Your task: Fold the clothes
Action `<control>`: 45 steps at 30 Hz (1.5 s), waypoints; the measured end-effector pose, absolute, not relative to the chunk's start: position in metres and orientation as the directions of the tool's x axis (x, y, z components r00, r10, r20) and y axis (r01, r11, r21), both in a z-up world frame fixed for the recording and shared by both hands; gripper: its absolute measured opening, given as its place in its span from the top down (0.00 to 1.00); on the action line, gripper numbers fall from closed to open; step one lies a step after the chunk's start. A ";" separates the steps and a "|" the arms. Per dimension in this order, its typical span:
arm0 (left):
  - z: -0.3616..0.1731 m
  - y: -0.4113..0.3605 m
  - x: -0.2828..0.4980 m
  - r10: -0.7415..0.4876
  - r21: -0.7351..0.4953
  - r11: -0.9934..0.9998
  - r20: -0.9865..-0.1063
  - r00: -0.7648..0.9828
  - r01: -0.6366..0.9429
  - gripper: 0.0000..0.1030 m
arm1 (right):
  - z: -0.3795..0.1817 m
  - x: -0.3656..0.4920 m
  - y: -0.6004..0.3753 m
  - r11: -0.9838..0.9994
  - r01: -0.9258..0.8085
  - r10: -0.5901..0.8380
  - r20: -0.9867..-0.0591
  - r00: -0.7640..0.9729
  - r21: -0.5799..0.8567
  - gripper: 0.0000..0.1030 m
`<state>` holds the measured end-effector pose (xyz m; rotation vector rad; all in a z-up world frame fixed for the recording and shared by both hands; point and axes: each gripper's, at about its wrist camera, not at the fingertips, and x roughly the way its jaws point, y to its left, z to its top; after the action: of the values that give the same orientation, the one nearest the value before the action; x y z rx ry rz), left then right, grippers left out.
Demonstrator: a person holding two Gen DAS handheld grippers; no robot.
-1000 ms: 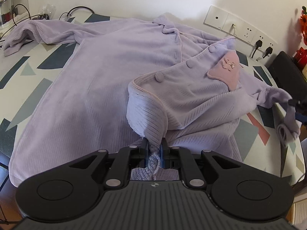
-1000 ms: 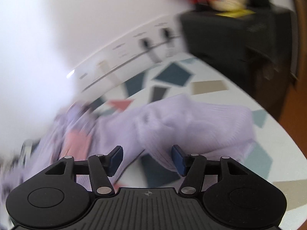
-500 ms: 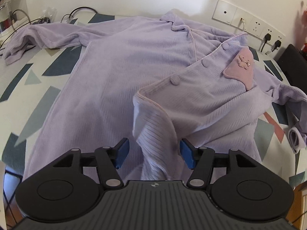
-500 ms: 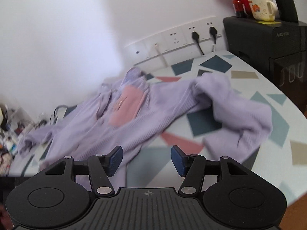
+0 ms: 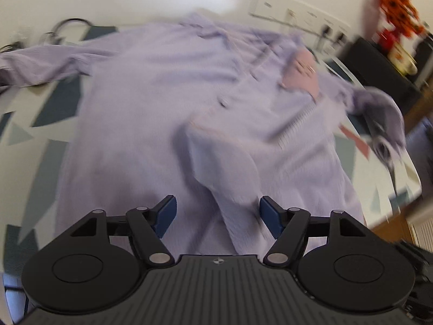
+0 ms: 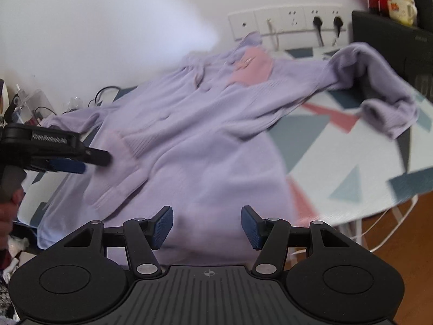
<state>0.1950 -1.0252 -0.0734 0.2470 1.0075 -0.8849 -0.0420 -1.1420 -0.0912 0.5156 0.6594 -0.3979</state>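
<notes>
A lilac button-up pyjama top [image 5: 151, 103] with a pink chest pocket [image 5: 300, 73] lies spread on the patterned table; it also shows in the right wrist view [image 6: 205, 135]. Its front corner is folded back into a ridge [image 5: 224, 168]. My left gripper [image 5: 217, 215] is open and empty just above the hem, with the ridge between its fingers but not gripped. My right gripper [image 6: 207, 227] is open and empty over the lower hem. The left gripper also shows at the left of the right wrist view [image 6: 54, 151]. One sleeve [image 6: 379, 86] lies bunched at the right.
The table [image 6: 351, 157] has a geometric pattern; its edge curves at the right. Wall sockets with plugs [image 6: 316, 21] line the back wall. A black box [image 6: 392, 43] carrying a mug stands at the far right. Cables [image 5: 67, 24] lie at the far left.
My left gripper has let go of the folded corner and opened, and the corner has dropped onto the top. My right gripper has swung left to face the garment.
</notes>
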 end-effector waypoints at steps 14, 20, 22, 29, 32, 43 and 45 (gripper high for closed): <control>-0.078 -0.969 0.240 -0.574 -0.329 0.747 -0.759 0.309 0.578 0.70 | -0.113 0.012 -1.084 0.886 0.464 -0.310 -0.774 0.553 -0.023 0.34; -0.074 -0.948 0.247 -0.456 -0.192 0.832 -0.772 0.444 0.521 0.46 | -0.107 0.015 -1.084 0.864 0.503 -0.362 -0.734 0.574 -0.032 0.43; -0.068 -0.952 0.243 -0.478 -0.178 0.807 -0.757 0.445 0.564 0.40 | -0.105 0.014 -1.089 0.858 0.513 -0.344 -0.726 0.595 0.014 0.66; -0.061 -0.992 0.200 -0.573 -0.066 0.618 -0.721 0.391 0.784 0.28 | -0.102 0.003 -1.102 0.819 0.562 -0.339 -0.694 0.635 0.115 0.89; -0.067 -1.003 0.204 -0.577 -0.131 0.628 -0.740 0.346 0.767 0.28 | -0.087 -0.022 -1.110 0.742 0.657 -0.444 -0.637 0.630 0.134 0.89; -0.088 -1.033 0.213 -0.590 -0.320 0.613 -0.794 0.149 0.723 0.28 | -0.089 -0.100 -1.159 0.469 0.868 -0.625 -0.634 0.457 0.163 0.77; -0.088 -1.037 0.213 -0.583 -0.324 0.619 -0.800 0.143 0.715 0.28 | -0.098 -0.098 -1.158 0.481 0.863 -0.611 -0.648 0.454 0.151 0.75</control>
<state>0.2131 -1.0370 -0.0878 0.1463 1.0751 -0.9413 -0.0985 -1.1580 -0.0975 0.5071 0.5644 -0.9593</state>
